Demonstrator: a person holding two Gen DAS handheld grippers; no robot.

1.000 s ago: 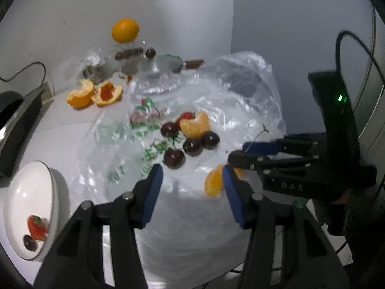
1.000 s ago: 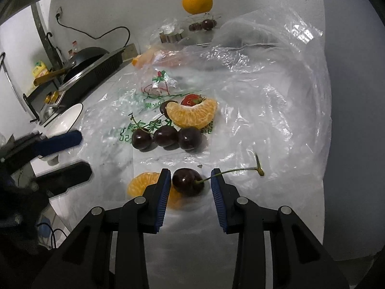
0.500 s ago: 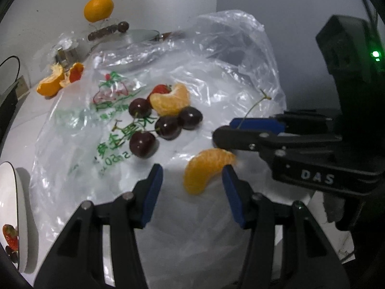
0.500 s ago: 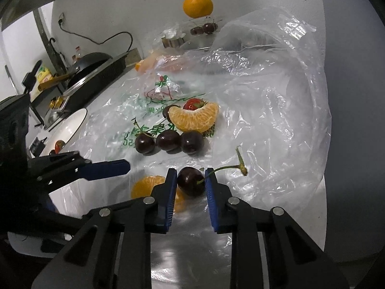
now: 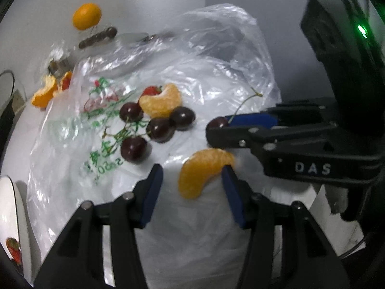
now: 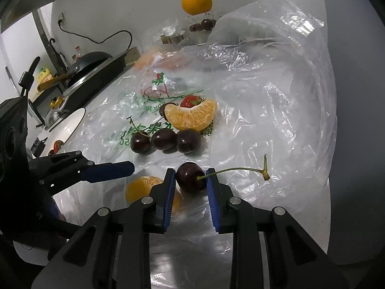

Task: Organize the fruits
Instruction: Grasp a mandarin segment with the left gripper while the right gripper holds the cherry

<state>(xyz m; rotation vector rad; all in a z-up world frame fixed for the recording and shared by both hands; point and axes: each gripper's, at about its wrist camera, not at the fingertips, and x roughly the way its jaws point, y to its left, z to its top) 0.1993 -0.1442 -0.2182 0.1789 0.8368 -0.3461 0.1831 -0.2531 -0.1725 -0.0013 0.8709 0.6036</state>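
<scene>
My right gripper (image 6: 189, 182) is shut on a dark cherry (image 6: 190, 178) with a long green stem, just above the clear plastic bag (image 6: 276, 110). The left wrist view shows that cherry (image 5: 217, 123) at the right gripper's tips. My left gripper (image 5: 191, 183) is open around an orange segment (image 5: 203, 169) lying on the bag; its right pad touches the segment's end. That segment (image 6: 142, 187) shows beside my right gripper. Further back lie three cherries (image 6: 166, 139), a larger orange segment (image 6: 192, 118) and a strawberry (image 6: 191, 101).
A white bowl (image 6: 69, 125) at the left holds a strawberry (image 5: 13, 252). A whole orange (image 5: 87, 16) and peel pieces (image 5: 45, 92) sit at the back by the wall. A stove with a pan (image 6: 91, 65) stands at the far left.
My right gripper has closed on the cherry and lifted it slightly. My left gripper has moved forward and right until the near orange segment lies between its open fingers.
</scene>
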